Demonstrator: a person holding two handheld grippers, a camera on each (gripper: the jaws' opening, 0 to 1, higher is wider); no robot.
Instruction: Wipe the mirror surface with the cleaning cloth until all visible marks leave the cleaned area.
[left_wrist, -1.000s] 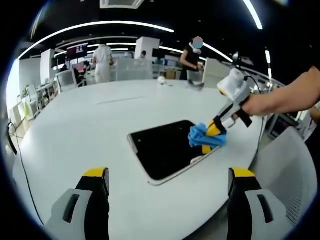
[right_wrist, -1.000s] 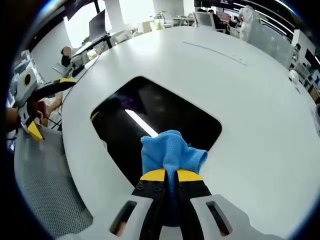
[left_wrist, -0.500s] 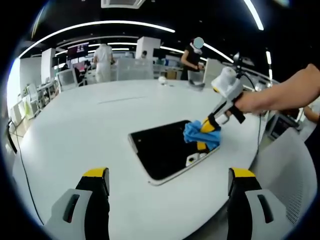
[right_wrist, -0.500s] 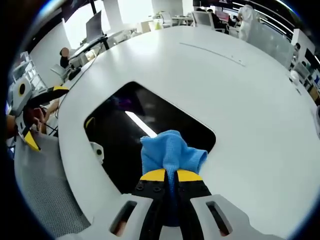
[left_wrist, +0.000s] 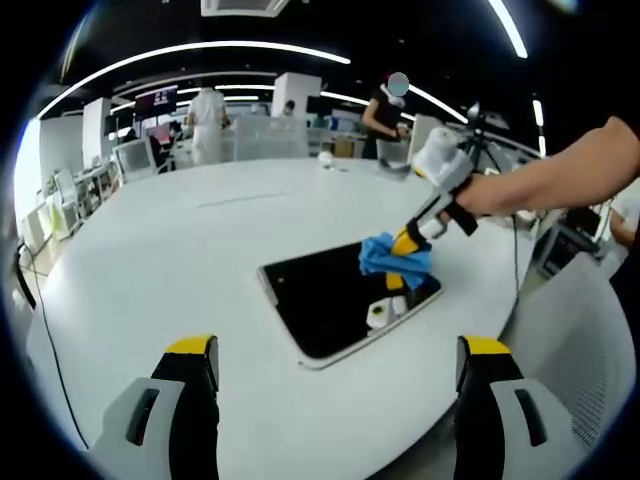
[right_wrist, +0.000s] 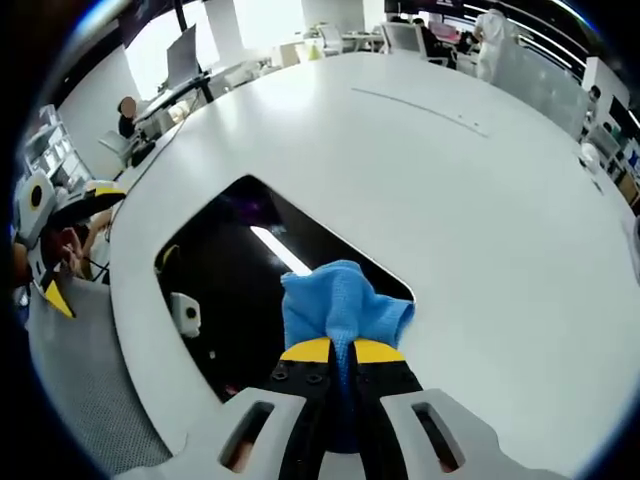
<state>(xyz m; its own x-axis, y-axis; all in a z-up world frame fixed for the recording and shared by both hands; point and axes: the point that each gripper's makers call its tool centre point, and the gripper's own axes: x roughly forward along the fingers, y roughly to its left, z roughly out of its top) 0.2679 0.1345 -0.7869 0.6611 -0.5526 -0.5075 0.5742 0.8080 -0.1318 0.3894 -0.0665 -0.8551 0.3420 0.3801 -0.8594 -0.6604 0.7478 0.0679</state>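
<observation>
White tabletop (left_wrist: 150, 270) spreads ahead of the left gripper (left_wrist: 335, 385) in the left gripper view, whose two yellow-tipped jaws rise wide apart at the bottom with nothing between them. Beyond them, a little toward the right jaw, lies the mirror (left_wrist: 340, 300), a dark rounded rectangle flat on the table. The right gripper (left_wrist: 410, 245) reaches in from the right, held by a person's hand (left_wrist: 480, 200), its yellow tips pointing down at the mirror's far right corner. A blue cleaning cloth (left_wrist: 390, 257) is bunched at those tips and rests on the glass. Just nearer than the cloth, the gripper's reflection shows in the mirror. People stand at desks far beyond the table.

In the right gripper view, the right gripper (right_wrist: 340, 352) has its jaws pressed together on the cleaning cloth (right_wrist: 342, 305), which bulges out just ahead of the yellow tips. The cloth sits over the near right edge of the mirror (right_wrist: 250, 280), and the dark glass stretches away ahead and to the left, reflecting a bright ceiling strip. The table (right_wrist: 480, 200) surrounds it. Far off to the left, past the table edge, the left gripper (right_wrist: 60, 250) is seen, its jaws apart.
</observation>
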